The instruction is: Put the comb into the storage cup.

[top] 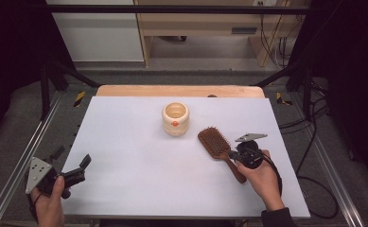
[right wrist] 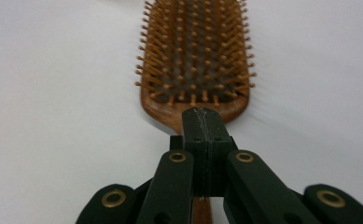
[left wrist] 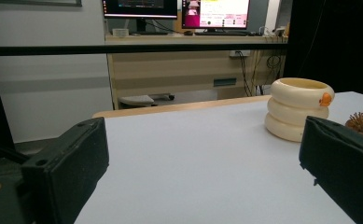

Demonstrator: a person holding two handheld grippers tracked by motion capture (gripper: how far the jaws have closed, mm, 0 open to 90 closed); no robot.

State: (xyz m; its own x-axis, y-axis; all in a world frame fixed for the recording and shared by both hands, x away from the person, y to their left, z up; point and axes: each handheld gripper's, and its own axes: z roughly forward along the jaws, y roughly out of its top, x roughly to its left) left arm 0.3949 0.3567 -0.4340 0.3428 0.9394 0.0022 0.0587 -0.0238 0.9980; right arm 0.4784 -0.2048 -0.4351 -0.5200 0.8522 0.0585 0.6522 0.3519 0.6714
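Observation:
A brown wooden hairbrush [top: 218, 144] lies bristles up on the white table top [top: 139, 156], right of centre, its handle pointing toward the person. My right gripper [top: 232, 154] is shut on the brush's neck, just below the bristle pad [right wrist: 195, 51]; in the right gripper view the jaws are pressed together over the handle [right wrist: 202, 210]. A cream ribbed cup [top: 175, 118] with an orange dot stands upright behind the brush; it shows again as the cup [left wrist: 299, 108] at the right. My left gripper [top: 75, 165] is held at the table's left front edge, wide open, nothing between its pads [left wrist: 72, 163].
A wooden strip [top: 179, 91] borders the table's far edge. Metal rails [top: 30, 151] run along both sides, with cables on the floor at the right. A desk with monitors [left wrist: 179, 9] stands beyond the table.

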